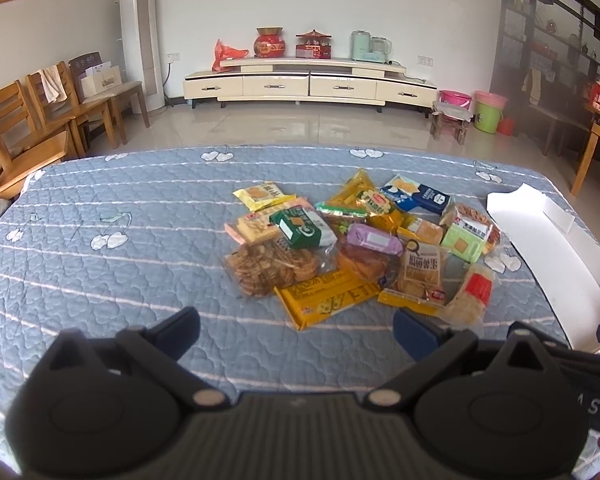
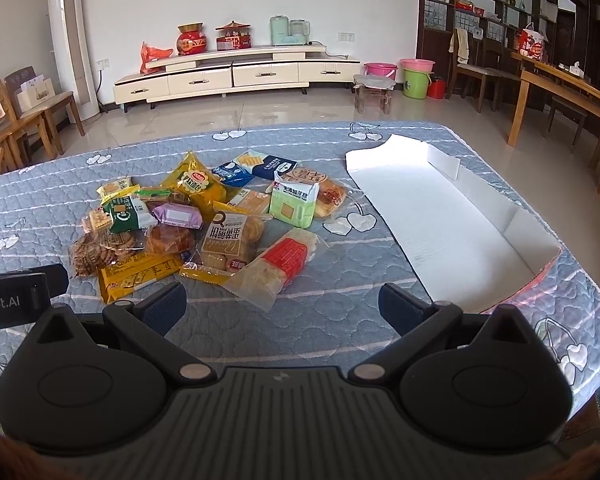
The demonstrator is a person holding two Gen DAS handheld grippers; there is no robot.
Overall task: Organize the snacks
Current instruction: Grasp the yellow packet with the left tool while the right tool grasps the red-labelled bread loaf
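Note:
A heap of several wrapped snack packets (image 1: 360,240) (image 2: 204,224) lies mid-table on a blue quilted cover. Nearest the left gripper is a long yellow packet (image 1: 326,298); nearest the right one is a clear packet with a red label (image 2: 278,268). A shallow white cardboard tray (image 2: 452,224) (image 1: 556,248) lies empty to the right of the heap. My left gripper (image 1: 296,330) is open, hovering just short of the yellow packet. My right gripper (image 2: 282,304) is open too, just short of the red-label packet, with nothing between its fingers.
The quilted table (image 2: 340,336) (image 1: 100,280) has bare cover left of the heap and in front of it. Wooden chairs (image 1: 28,128) stand beyond the left edge. A wooden table (image 2: 560,92) stands far right, and a low cabinet (image 1: 300,84) lines the back wall.

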